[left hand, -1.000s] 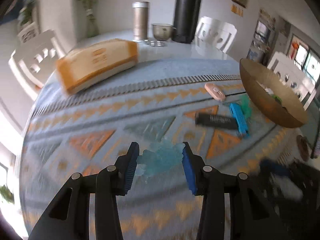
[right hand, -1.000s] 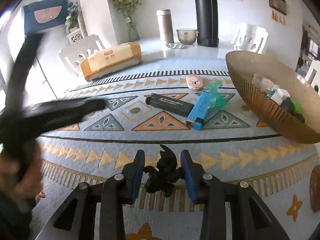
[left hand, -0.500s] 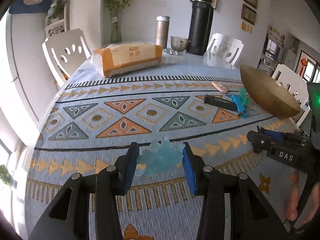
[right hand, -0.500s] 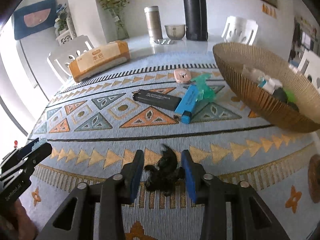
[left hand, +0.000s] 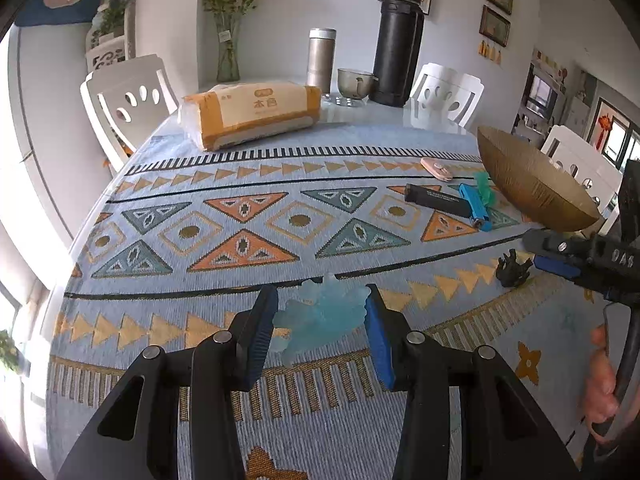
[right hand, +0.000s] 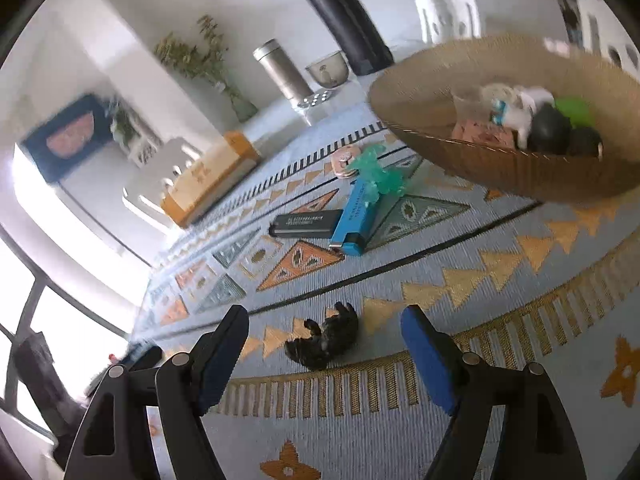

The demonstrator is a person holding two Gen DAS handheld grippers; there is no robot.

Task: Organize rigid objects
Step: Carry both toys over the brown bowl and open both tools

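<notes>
My left gripper (left hand: 320, 316) is shut on a pale blue translucent figure (left hand: 320, 314), held just above the patterned cloth. In the right wrist view my right gripper (right hand: 324, 344) has its jaws opening, and the small black figure (right hand: 326, 340) lies loose on the cloth between them, touching neither pad. The same black figure (left hand: 513, 269) shows at the right in the left wrist view, by the right gripper's tips (left hand: 538, 250). The brown bowl (right hand: 500, 164) holds several small items. Before it lie a green figure (right hand: 378, 172), a blue lighter (right hand: 356, 216), a black bar (right hand: 306, 224) and a pink piece (right hand: 342, 162).
A tissue pack (left hand: 250, 114), a steel flask (left hand: 321, 56), a glass cup (left hand: 355, 82) and a tall black flask (left hand: 396, 44) stand at the table's far end. White chairs (left hand: 128, 100) ring the table. A person's hand (left hand: 600, 384) grips the right tool.
The right gripper's jaws have spread and let go of the black figure, which now lies on the cloth; that view has rolled and tilted. The left gripper keeps its hold on the blue figure.
</notes>
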